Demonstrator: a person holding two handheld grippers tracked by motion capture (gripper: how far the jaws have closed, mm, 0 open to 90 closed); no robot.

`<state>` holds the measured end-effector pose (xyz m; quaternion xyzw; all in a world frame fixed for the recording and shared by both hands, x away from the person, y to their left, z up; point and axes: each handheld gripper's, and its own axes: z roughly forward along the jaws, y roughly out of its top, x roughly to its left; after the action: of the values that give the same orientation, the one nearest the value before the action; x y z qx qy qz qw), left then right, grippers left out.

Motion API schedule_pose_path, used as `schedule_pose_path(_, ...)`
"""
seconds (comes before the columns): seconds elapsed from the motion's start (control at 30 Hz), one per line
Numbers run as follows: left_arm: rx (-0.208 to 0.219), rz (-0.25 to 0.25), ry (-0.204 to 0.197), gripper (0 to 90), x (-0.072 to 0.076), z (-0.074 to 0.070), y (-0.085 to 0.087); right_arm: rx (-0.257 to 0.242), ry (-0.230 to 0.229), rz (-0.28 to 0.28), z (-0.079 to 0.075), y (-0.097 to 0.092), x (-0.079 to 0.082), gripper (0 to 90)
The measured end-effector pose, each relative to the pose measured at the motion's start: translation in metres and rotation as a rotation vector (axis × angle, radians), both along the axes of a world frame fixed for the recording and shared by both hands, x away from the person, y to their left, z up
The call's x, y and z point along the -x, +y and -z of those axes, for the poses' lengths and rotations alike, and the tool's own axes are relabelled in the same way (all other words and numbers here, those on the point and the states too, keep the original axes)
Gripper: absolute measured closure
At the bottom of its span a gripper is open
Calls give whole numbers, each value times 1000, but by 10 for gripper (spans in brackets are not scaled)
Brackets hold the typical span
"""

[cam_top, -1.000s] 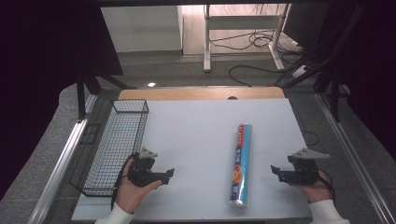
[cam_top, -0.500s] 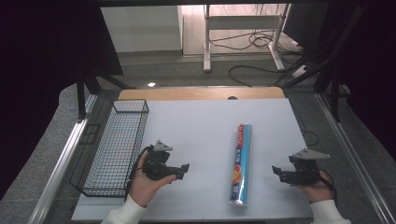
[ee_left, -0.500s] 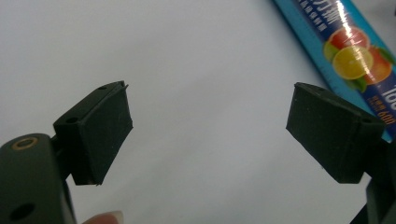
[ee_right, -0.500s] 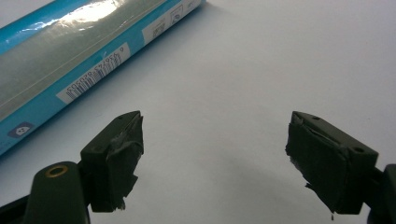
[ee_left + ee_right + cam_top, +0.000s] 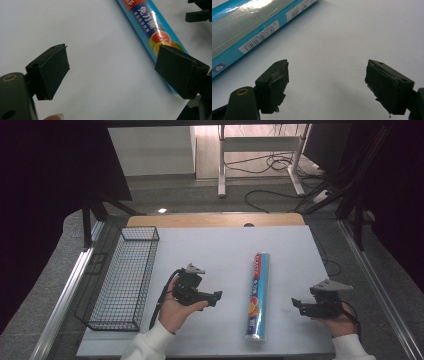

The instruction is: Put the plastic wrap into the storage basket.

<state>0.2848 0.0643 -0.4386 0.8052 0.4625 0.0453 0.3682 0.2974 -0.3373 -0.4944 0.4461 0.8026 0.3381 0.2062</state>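
White sheet covers the desk, with cables trailing over the floor behind it. Blue roll of wrap lies lengthwise right of the middle, colourful label up, nothing touching it. Left claw hangs over the desk just left of the roll, tips pointing at it; its jaws have just been opening and now stand wide, nothing between them, the roll lying past the pads. Right claw sits on the other side of the roll, spread wide too and holding nothing. Black wire basket rests along the left edge.
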Motion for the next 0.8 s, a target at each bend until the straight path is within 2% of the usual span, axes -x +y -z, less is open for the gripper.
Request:
schedule_pose_path(0.13, 15, 20, -2, 116, -4, -5, -17, 4, -12, 14, 0, -2, 0, 190)
schedule_pose_path(0.17, 20, 36, 12, 115, -8, -5, -26, 2, -14, 20, 0, -3, -1, 189)
schedule_pose_path(0.2, 20, 36, 12, 115, -8, -5, -26, 2, -14, 20, 0, -3, -1, 189)
schedule_pose_path(0.3, 22, 52, 27, 115, -14, -5, -41, -1, -16, 24, 0, -6, -1, 189)
schedule_pose_path(0.43, 30, 52, 40, 115, -18, -3, -49, -1, -15, 26, 0, -7, -1, 189)
schedule_pose_path(0.47, 45, 54, 57, 116, -21, 0, -54, -1, -13, 27, 0, -8, -1, 189)
schedule_pose_path(0.8, 59, 66, 73, 126, -29, 3, -76, -9, -10, 40, 0, -11, -2, 189)
